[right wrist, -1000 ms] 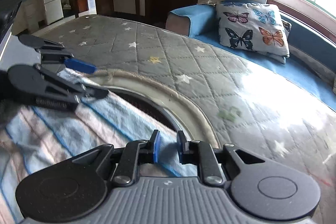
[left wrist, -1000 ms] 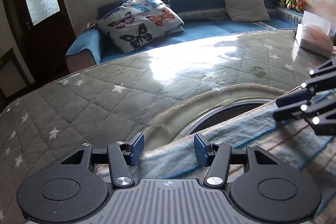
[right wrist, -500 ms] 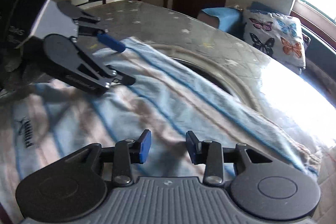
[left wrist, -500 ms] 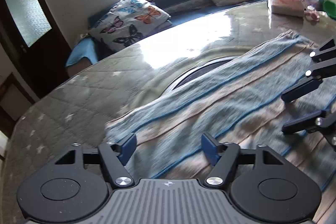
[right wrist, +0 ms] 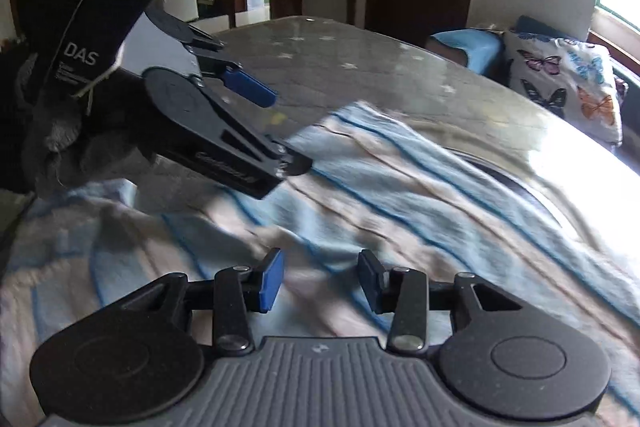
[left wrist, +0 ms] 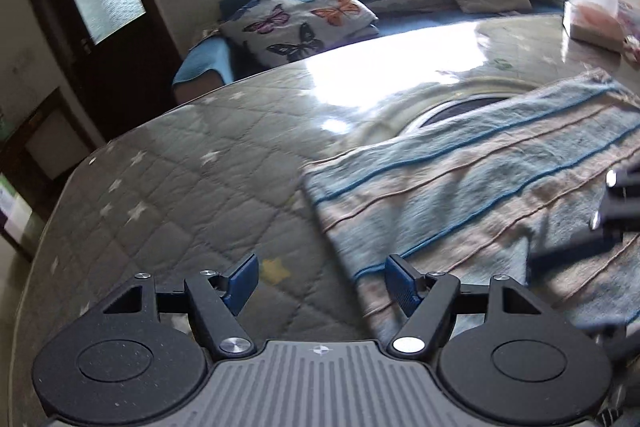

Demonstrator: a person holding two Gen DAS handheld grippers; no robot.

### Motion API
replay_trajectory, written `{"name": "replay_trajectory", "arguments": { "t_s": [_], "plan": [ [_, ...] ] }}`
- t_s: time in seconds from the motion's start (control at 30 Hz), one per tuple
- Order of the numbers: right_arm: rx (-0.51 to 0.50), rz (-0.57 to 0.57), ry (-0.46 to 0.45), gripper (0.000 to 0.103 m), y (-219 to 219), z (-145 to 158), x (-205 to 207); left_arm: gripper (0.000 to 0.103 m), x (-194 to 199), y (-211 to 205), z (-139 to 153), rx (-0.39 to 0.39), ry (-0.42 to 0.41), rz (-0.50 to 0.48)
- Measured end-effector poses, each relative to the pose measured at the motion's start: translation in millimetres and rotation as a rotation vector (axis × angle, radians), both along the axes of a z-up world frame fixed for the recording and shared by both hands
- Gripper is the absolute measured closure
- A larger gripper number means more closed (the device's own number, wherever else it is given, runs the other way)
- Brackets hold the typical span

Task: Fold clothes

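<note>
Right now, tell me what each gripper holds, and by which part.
Nothing. Left gripper and right gripper both have open jaws above the striped towel.

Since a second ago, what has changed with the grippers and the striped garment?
The right gripper let go of the striped garment and opened; the left gripper opened wider. Both pulled back from its far edge, the left now beside its left edge. The garment lies flat on the quilted table, which stayed put.
</note>
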State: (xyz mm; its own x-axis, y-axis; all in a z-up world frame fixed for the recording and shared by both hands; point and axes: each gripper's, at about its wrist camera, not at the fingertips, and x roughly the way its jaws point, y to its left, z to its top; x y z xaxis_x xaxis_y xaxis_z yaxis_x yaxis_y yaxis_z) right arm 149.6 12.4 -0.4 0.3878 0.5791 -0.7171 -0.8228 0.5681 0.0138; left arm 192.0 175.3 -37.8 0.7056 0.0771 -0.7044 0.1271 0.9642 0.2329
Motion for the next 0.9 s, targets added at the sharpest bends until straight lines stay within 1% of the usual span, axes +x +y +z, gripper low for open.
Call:
{"name": "replay_trajectory", "arguments": {
  "t_s": [0.13,0.27,0.33,0.4,0.5,0.53,0.6,0.63,0.7,0.77,0.87,0.9],
  "plan": [
    [0.019,0.052,0.013,0.061,13.4,3.8,-21.2,0.031,-13.5,13.1,5.8,-0.018,-0.016,0.029],
    [0.017,0.112,0.018,0.060,24.7,6.3,-50.6,0.030,-31.3,23.7,13.2,-0.024,-0.028,0.041],
    [0.005,0.151,-0.001,0.056,30.6,6.5,-69.2,0.030,-43.3,29.7,15.2,-0.026,-0.033,0.054],
    [-0.006,0.195,-0.022,0.053,36.8,6.0,-88.9,0.030,-55.4,35.7,17.2,-0.028,-0.038,0.067],
    [-0.019,0.252,-0.038,0.053,46.4,3.8,-117.8,0.026,-75.9,44.4,18.1,-0.033,-0.045,0.100],
    [-0.021,0.263,-0.053,0.052,48.2,3.1,-127.3,0.026,-83.8,46.6,18.2,-0.035,-0.050,0.113],
    [-0.026,0.286,-0.093,0.052,50.3,3.7,-144.7,0.022,-100.5,52.2,19.2,-0.045,-0.060,0.146],
    [-0.025,0.294,-0.105,0.048,51.0,4.5,-152.0,0.020,-109.6,54.9,19.1,-0.051,-0.067,0.167],
    [-0.016,0.309,-0.099,0.043,51.2,6.3,-162.5,0.018,-127.7,60.3,19.0,-0.063,-0.081,0.208],
    [-0.013,0.322,-0.097,0.042,50.1,7.1,-173.8,0.015,-145.8,64.8,18.7,-0.073,-0.095,0.255],
    [-0.014,0.313,-0.103,0.041,47.1,8.7,-181.6,0.015,-172.0,69.3,14.4,-0.069,-0.111,0.332],
    [-0.009,0.300,-0.100,0.039,44.9,9.9,-182.5,0.015,-180.8,70.9,12.9,-0.067,-0.117,0.357]
  ]
}}
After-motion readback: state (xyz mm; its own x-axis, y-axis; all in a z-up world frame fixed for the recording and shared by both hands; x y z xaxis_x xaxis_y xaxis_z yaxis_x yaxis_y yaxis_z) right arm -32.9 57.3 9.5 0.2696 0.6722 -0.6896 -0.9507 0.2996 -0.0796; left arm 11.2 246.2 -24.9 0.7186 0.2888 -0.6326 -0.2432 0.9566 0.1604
